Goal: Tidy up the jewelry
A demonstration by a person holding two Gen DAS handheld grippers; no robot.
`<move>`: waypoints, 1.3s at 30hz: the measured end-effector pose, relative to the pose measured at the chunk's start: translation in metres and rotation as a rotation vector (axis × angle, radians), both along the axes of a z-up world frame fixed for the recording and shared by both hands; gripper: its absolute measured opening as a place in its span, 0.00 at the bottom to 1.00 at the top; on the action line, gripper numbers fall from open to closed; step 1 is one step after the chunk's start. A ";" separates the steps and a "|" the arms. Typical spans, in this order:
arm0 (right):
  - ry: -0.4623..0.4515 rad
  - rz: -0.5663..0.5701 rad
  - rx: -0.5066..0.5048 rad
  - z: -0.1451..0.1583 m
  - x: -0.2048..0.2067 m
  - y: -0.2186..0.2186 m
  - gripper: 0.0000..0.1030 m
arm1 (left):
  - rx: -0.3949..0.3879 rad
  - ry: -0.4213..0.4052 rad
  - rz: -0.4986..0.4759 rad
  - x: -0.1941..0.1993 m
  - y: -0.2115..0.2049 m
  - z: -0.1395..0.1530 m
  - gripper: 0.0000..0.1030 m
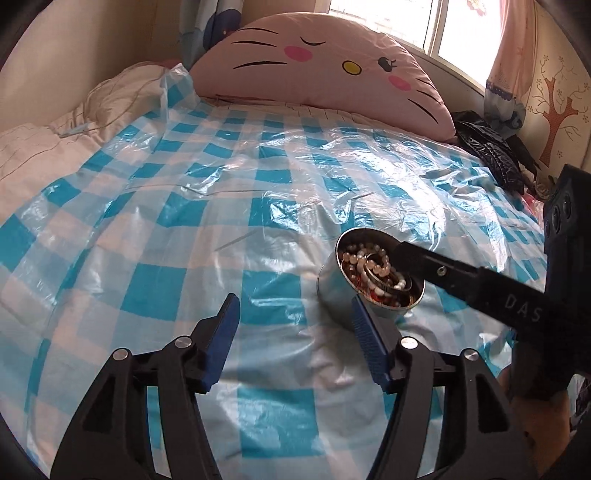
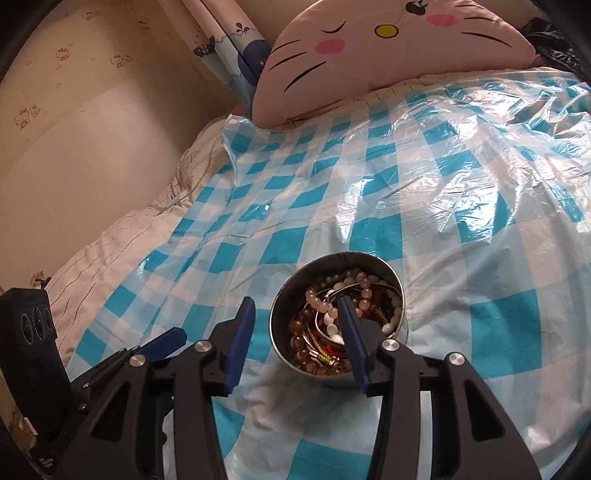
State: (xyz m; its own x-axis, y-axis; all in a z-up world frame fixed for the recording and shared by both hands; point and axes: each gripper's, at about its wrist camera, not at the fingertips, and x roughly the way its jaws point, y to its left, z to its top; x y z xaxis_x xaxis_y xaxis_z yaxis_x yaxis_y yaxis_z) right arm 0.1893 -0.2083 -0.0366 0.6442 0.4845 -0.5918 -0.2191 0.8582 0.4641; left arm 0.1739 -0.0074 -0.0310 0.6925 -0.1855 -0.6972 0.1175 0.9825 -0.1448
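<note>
Tin [image 2: 295, 295]: filled with bead bracelets [image 2: 325, 314], set on checked sheet [image 2: 443, 184].
Right claw [image 2: 295, 314]: spread, one finger [image 2: 351, 332] over tin.

Daylight is streaming in through the window [image 1: 436, 26] at the upper right of the left wrist view, blowing it out to white. Glare is flashing off the crinkled plastic sheet [image 1: 332, 177] [image 2: 480, 140]. Fisheye distortion is bending both pictures, dark vignetting is ringing their corners, and focus is staying fairly sharp.

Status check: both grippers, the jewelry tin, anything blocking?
Left gripper open, empty, short of the tin. Right gripper open, one finger over the bracelets. Tin upright on checkered sheet. Nothing blocking.
</note>
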 end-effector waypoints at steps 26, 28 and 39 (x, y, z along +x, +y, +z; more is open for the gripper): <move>-0.089 -0.316 -0.408 0.035 -0.192 -0.020 0.93 | 0.171 -0.104 -0.005 -0.152 -0.009 0.022 0.93; -0.091 -0.322 -0.397 0.035 -0.192 -0.022 0.93 | 0.181 -0.109 -0.008 -0.153 -0.010 0.022 0.93; -0.075 -0.334 -0.381 0.033 -0.190 -0.026 0.93 | 0.169 -0.095 0.003 -0.151 -0.007 0.020 0.93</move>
State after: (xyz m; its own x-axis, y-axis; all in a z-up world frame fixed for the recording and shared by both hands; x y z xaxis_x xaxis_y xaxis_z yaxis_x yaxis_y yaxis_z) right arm -0.0008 -0.2347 -0.0032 0.7747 0.0035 -0.6323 0.0754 0.9923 0.0979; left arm 0.0232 -0.0144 -0.0109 0.7568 -0.0693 -0.6500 0.1202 0.9922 0.0341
